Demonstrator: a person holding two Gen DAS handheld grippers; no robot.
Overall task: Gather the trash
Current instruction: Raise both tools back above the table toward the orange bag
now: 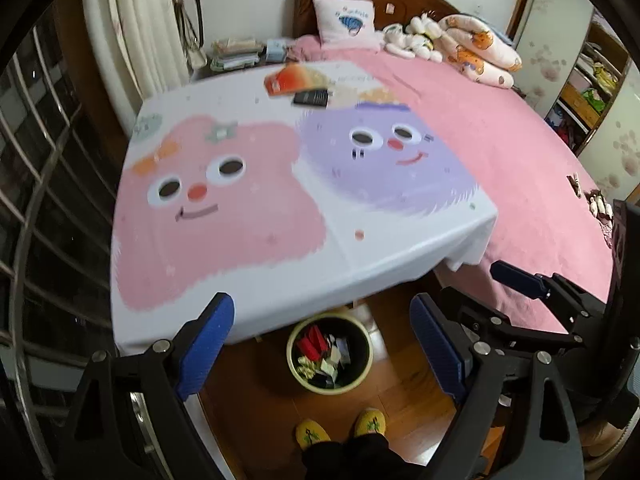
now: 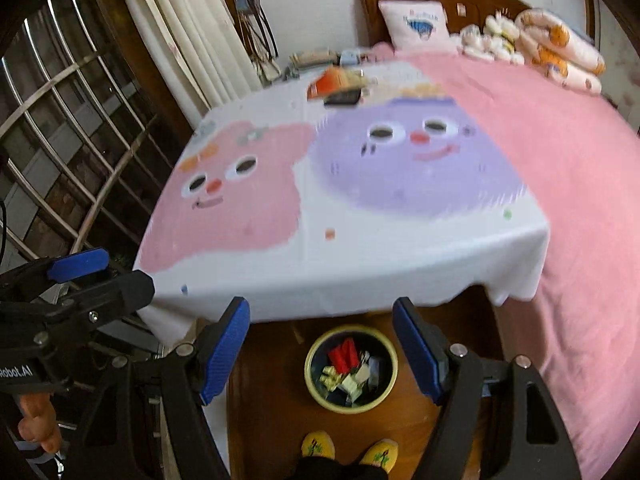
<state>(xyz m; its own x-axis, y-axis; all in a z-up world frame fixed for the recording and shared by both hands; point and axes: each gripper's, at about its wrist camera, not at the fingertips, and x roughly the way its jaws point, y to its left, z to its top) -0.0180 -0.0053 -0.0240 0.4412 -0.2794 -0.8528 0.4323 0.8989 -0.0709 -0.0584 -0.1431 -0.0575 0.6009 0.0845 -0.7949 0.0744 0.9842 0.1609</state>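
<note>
Trash fills the round bin (image 1: 330, 356) on the wooden floor, just off the near edge of the table: red wrappers, white scraps and a pale bow-like bit lie heaped inside its dark well. Both tongs hang above it, empty. The left gripper (image 1: 322, 344) has its blue pads (image 1: 206, 346) standing wide apart with nothing between them, and the right gripper (image 2: 322, 352) is spread the same way, nothing pinched. A pair of yellow slippers (image 2: 318, 446) stands just before the bin. The table wears a white cloth (image 1: 400, 256) printed with a pink face and a purple face. At its far edge, near the middle, sit an orange packet (image 1: 286, 80) and a small dark box (image 1: 312, 99), touching or nearly so; blur hides which. A pink bed (image 1: 500, 140) runs along the table's right edge, with a white pillow (image 1: 346, 18) and a rolled quilt (image 1: 480, 50) at its headboard
</note>
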